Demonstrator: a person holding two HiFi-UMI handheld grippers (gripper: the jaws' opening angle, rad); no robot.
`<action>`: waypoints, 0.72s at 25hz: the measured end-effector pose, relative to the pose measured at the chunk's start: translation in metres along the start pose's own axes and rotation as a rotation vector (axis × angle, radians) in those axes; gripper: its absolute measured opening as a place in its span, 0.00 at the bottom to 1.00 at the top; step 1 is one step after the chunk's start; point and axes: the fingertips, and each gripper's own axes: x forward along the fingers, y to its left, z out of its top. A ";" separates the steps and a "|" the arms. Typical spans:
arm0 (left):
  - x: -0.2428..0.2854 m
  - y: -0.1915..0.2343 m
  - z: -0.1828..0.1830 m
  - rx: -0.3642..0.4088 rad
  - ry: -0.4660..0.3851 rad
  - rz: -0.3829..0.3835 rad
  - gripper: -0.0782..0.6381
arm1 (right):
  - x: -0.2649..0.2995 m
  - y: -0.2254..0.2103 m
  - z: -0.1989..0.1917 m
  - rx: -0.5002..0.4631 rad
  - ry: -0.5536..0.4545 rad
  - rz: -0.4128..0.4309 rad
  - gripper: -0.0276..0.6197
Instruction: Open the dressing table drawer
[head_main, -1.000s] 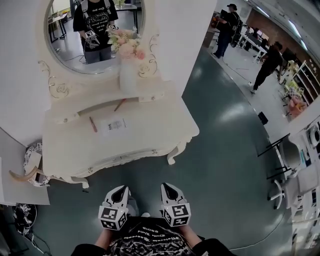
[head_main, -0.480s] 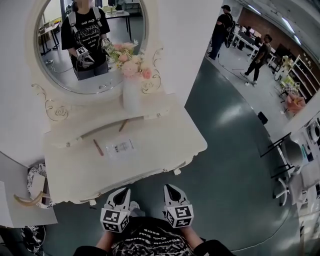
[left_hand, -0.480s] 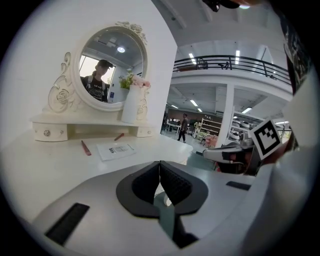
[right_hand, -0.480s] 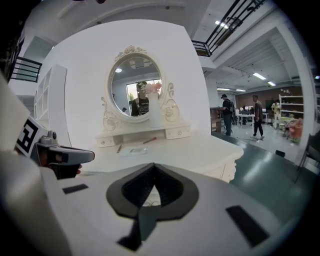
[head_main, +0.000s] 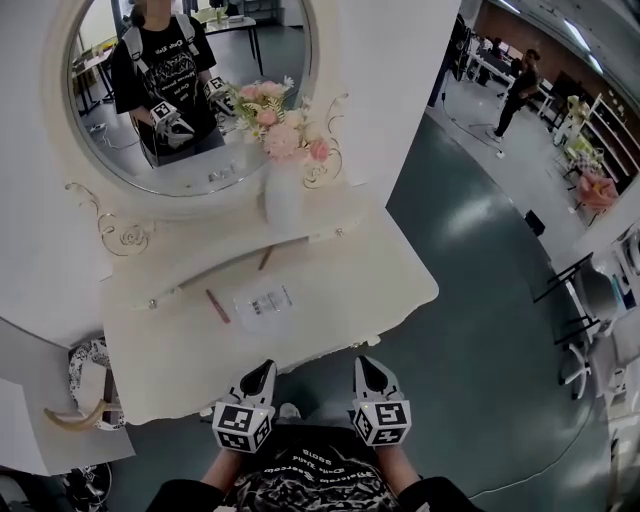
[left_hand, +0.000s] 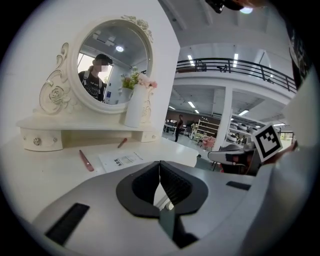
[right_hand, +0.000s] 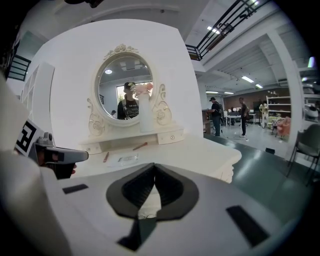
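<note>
**Head view: both grippers shut and empty at the table's front edge**

I have the left gripper (head_main: 264, 370) and the right gripper (head_main: 361, 363) side by side at the bottom of the head view, their tips level with the front edge of the dressing table (head_main: 340, 285). In the left gripper view the two ribbed pads meet at the tip (left_hand: 160, 165) with nothing between them. The right gripper view shows the same: jaws pressed together (right_hand: 154, 167), holding nothing. Neither gripper touches the table as far as I can tell.

A second ago a strip of floor (head_main: 470, 300) lay between the grippers and the table, and I could see the table's carved front face with its knobs. Now the table has come up against the gripper tips in the head view. The tabletop overhangs that front face, so I cannot see it from above. The mirror (head_main: 180, 90) also sits lower and larger in the picture.

The table is cream-white with a curved front. A raised shelf runs along its back under the mirror, with a left shelf drawer (left_hand: 36, 141) and a right shelf drawer (right_hand: 171, 136), each with one knob and each closed. A white vase (head_main: 284, 195) of pink flowers stands on the shelf. On the top lie a sheet of paper (head_main: 265, 302) and, just beside it, a red stick (head_main: 217, 306).
</note>
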 end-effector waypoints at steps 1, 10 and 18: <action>0.000 0.001 0.000 -0.004 0.002 -0.001 0.13 | 0.001 -0.004 0.001 0.007 -0.001 -0.013 0.06; 0.015 0.033 0.014 -0.026 -0.007 0.051 0.13 | 0.035 -0.045 0.031 0.042 -0.045 -0.081 0.06; 0.049 0.054 0.036 -0.043 -0.016 0.116 0.13 | 0.092 -0.061 0.056 0.037 -0.031 -0.022 0.06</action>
